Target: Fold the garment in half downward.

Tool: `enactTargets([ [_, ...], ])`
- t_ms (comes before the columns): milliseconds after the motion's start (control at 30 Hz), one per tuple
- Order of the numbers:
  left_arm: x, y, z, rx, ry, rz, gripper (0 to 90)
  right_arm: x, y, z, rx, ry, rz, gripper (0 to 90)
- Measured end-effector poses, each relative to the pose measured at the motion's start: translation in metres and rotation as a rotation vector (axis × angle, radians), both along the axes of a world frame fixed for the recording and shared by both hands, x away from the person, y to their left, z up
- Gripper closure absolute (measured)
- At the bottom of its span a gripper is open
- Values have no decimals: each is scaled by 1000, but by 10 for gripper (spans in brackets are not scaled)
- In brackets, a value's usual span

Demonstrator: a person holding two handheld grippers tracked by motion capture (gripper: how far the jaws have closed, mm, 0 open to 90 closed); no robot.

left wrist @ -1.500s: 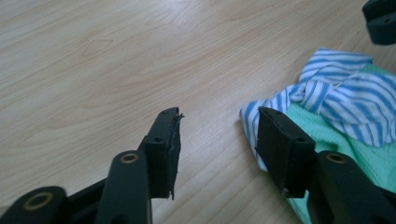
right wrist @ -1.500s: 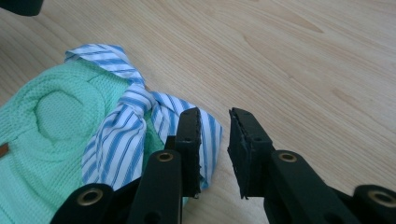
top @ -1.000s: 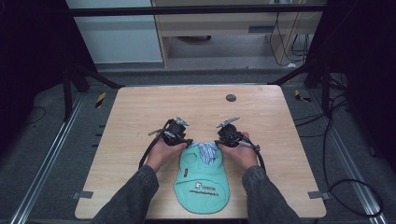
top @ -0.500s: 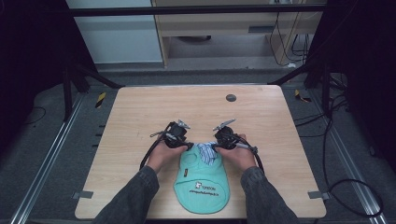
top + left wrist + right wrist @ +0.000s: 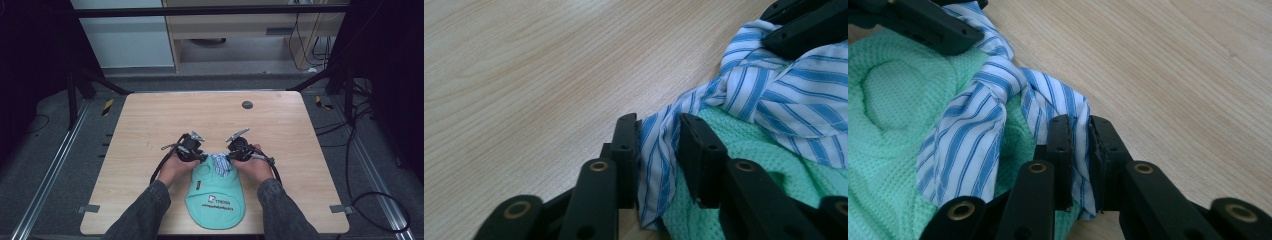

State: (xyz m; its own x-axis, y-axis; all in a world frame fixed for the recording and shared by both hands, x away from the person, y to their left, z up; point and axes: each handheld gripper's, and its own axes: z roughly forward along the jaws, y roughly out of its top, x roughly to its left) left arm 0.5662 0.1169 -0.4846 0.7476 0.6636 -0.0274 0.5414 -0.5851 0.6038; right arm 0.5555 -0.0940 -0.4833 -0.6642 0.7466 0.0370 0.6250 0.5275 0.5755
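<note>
On the wooden bench, seen from the high view, the person's left hand comes in from the bottom edge in a dark denim sleeve and holds the left tongs at the upper left edge of a mint-green garment. That garment lies flat near the bench's front edge, between the two forearms, with a white printed patch on its lower part. At its top edge sits a blue-and-white striped collar, bunched between the two tools.

In the left gripper view, the left tongs have a fold of the striped collar standing between their jaws; the left jaw lies against the cloth, while the right jaw shows a small gap, so the jaws are nearly closed around the fold rather than firmly clamped. The green knit lies just right of it.

In the right gripper view, the right tongs pinch the striped collar tightly, both jaws pressed onto the cloth, with the green knit to the left and bare wood to the right. From the high view, the right tongs meet the collar from its right side, held by the right hand.

Farther back on the bench, a small dark round disc lies well apart from the garment.
</note>
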Motion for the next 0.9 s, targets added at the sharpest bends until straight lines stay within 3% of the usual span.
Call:
enactTargets([
  [233,-3,1,2,-2,-2,-8,820,-2,1,1,-14,-21,20,836],
  [400,-6,2,8,-8,-26,-8,828,-7,1,8,-19,-53,32,836],
  [700,-14,0,37,-2,-79,-56,831,-17,-6,26,3,-88,43,835],
  [900,-15,-2,42,-6,-91,-71,832,-19,-10,37,9,-105,52,835],
])
